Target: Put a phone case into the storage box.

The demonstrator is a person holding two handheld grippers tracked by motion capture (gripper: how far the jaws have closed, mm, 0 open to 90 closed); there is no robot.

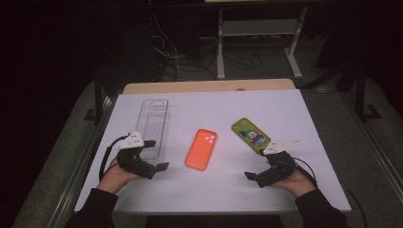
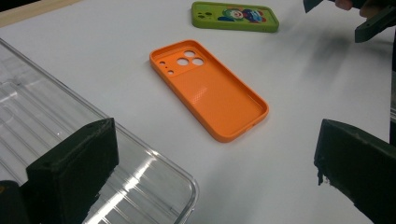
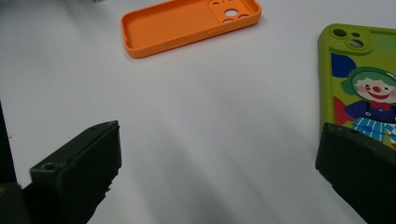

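partly cut off, green case [image 3: 362, 79] sits behind right gripper [image 3: 219, 177]; both grippers gape, left gripper [image 2: 215, 182] too.

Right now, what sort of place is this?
Probably a lab or workshop recording station: a white table lit in a dark room, loose black cables on the floor behind it, and a white metal frame stand.

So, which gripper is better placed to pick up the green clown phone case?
Right. The right gripper is open right beside the green clown phone case; the left gripper sits by the clear plastic tray.
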